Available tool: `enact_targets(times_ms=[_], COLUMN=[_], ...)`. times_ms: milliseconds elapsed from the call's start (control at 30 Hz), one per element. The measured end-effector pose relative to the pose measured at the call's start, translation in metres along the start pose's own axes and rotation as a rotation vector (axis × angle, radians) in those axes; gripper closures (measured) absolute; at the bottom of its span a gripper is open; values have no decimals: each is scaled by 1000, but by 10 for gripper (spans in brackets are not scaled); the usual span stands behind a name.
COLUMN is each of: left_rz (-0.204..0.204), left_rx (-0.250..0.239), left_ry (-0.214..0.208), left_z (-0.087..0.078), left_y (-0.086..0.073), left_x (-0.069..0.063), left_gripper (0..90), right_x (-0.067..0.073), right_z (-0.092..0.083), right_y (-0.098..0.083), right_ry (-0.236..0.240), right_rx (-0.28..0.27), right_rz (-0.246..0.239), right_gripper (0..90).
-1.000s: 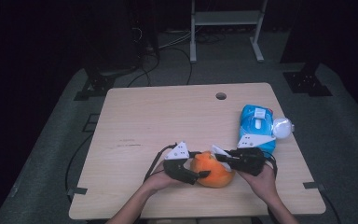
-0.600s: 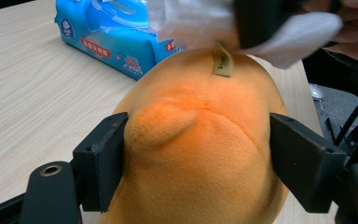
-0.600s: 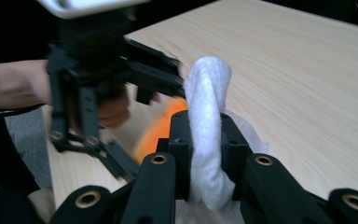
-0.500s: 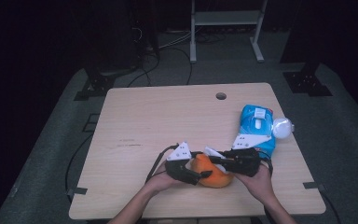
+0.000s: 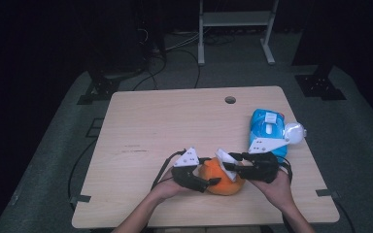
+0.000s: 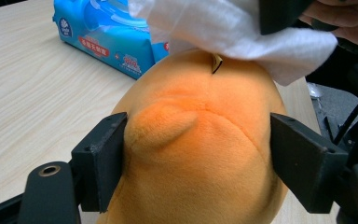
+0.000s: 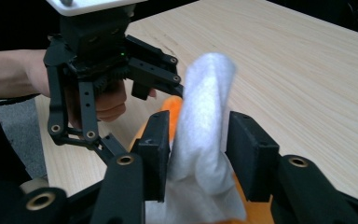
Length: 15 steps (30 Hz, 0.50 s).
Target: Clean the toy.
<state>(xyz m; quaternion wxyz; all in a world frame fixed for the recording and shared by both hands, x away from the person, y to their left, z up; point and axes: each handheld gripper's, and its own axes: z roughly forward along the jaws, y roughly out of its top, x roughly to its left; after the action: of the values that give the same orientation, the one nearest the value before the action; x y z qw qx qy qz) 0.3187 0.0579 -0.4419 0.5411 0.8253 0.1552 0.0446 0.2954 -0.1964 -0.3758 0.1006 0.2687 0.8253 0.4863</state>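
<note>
Two grippers work near the table's front edge: left gripper clamps the orange plush; right gripper, jaws just loosened around the white wipe, should re-pinch before rubbing.

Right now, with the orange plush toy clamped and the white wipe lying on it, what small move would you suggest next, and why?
Probably draw the right claw back off the white wipe. Its jaws have just been opening; the wipe stands loose between them and drapes on the orange plush toy, which the left claw clamps from both sides, so the wipe looks let go.
</note>
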Motion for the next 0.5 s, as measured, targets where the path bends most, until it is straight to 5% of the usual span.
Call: enact_targets(times_ms=[267,433,500], left_rz=[20,28,40], left_rx=[22,6,8], left_ry=[5,6,10], left_z=[1,4,3], left_y=[3,4,4], left_x=[-4,-7,-7], left_gripper=[229,231,227], right_x=[2,11,17], right_z=[15,17,22], right_y=[-9,-2,1], right_ry=[-20,26,15], right_rx=[55,17,34], right_rz=[-33,-32,-70], right_gripper=[721,785,787])
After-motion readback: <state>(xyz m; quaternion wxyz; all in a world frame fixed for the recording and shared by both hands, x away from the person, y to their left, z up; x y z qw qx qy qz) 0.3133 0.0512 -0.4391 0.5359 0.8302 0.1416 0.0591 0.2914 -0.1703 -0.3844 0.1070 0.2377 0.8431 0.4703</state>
